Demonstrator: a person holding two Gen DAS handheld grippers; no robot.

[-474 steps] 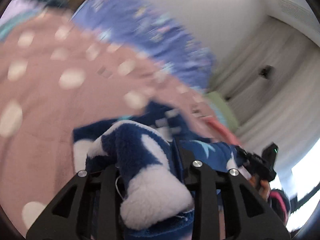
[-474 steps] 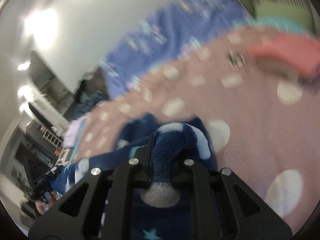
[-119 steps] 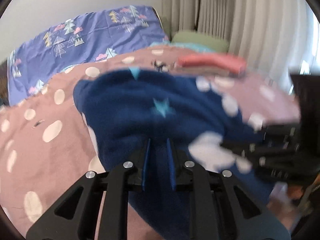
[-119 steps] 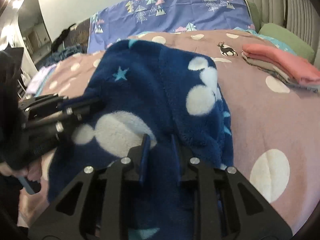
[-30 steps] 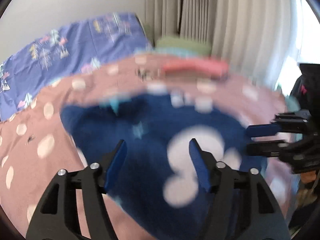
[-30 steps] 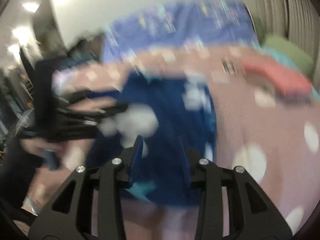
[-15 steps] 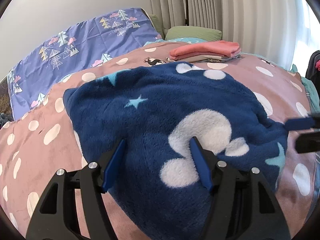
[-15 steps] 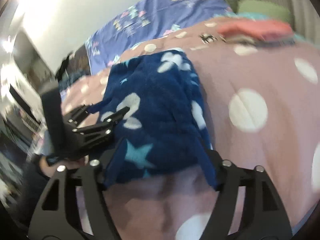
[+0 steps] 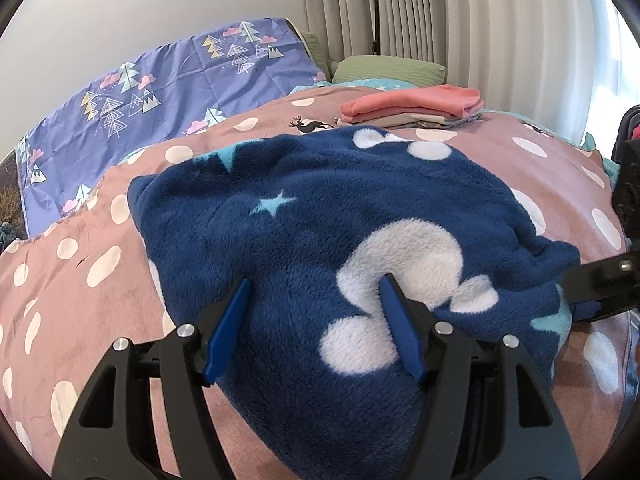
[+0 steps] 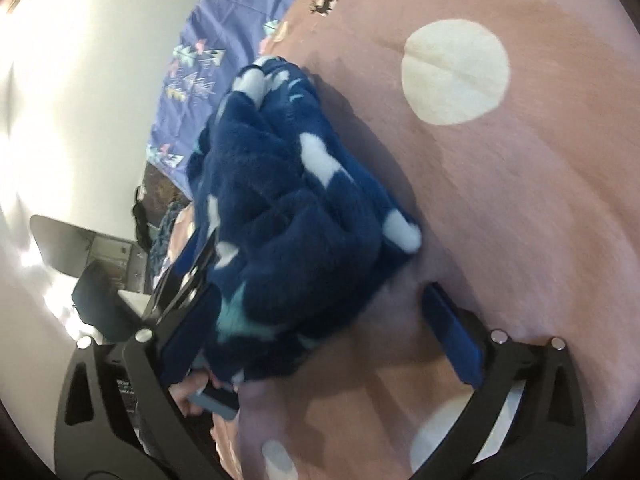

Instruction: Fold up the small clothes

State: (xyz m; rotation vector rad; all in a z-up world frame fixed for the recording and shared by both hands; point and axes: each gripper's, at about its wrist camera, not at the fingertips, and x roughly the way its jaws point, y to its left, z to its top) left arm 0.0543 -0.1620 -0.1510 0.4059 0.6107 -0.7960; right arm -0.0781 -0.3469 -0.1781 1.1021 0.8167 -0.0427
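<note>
I have the dark-blue fleece garment with white blobs and pale-blue stars [image 9: 320, 232] lying folded on the bed's pink bedspread with cream dots [image 9: 72, 288], its near edge right under my left tongs [image 9: 312, 308]. Those tongs stand released, their blue pads [image 9: 226, 328] spread to either side of the pile with fleece between them, and as far as I can see neither pad presses in. I judge I am keeping them there to hover over the near fold, ready to pat it flat or take a new hold.

My right tongs [image 10: 316, 320] have just been opening and now gape wide. The near right corner of the garment bulges into the gap, but it looks loose, not pinched; the right-hand pad rests on bare bedspread just beside the fleece. In the left view that tool shows only as a black finger at the right edge, close to the fleece corner.

At the far right of the bed sits a stack of folded clothes topped by a salmon-pink piece [image 9: 412, 108], well apart from my garment. I take it as where finished items go, so this bundle probably wants another fold before it joins them.
</note>
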